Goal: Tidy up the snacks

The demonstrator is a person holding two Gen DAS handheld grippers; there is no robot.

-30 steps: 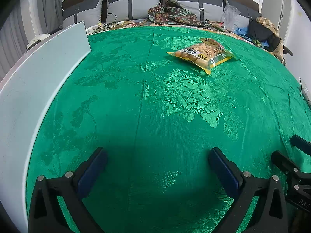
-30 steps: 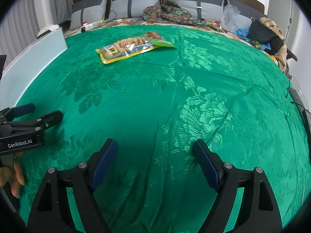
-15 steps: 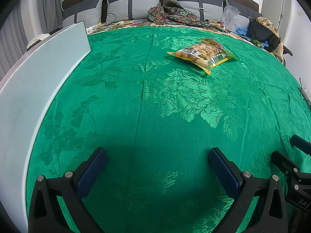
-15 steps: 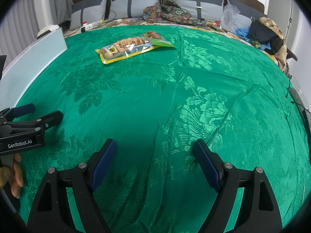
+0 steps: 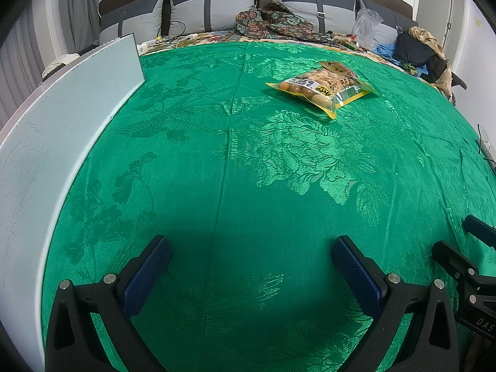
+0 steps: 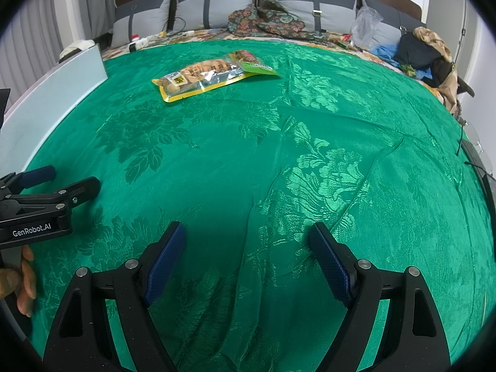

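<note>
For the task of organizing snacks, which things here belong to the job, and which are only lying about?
Belong to the job:
- snack bag
- second packet lying against it
- left gripper, open
- right gripper, open

Only lying about:
- white board
- patterned cloth
- pillows
- clear plastic bag

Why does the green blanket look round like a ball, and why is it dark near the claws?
Left wrist view: the fisheye lens bends the flat green cloth and the white panel into curves; a dark shadow lies between the open left gripper. Right wrist view: same bulge, black corners, shadow by the open right gripper; the snack bag shines with glare.
</note>
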